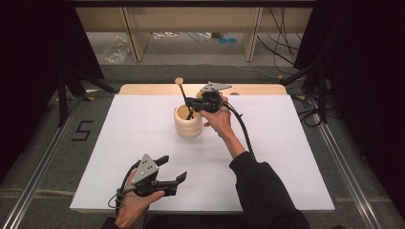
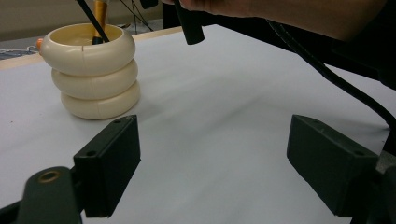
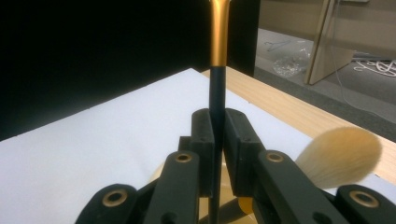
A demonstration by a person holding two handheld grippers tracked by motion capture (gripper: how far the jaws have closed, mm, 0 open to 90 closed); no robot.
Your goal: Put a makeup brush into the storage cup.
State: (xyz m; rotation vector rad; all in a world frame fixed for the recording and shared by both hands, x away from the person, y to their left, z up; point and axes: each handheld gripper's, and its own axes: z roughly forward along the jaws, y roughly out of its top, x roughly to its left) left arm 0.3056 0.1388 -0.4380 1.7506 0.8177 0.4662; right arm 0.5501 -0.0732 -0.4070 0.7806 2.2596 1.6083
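Your right tool (image 1: 193,102) pinches the black brush handle (image 3: 217,93), standing in the cream ringed holder (image 1: 188,122) at twelve o'clock on the worktop (image 1: 286,157); your left tool (image 1: 173,169) hangs spread at seven.

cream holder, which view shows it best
The left gripper view: the cream holder shows whole, with three stacked rings and open rim. In the high view it is small and partly behind the right gripper.
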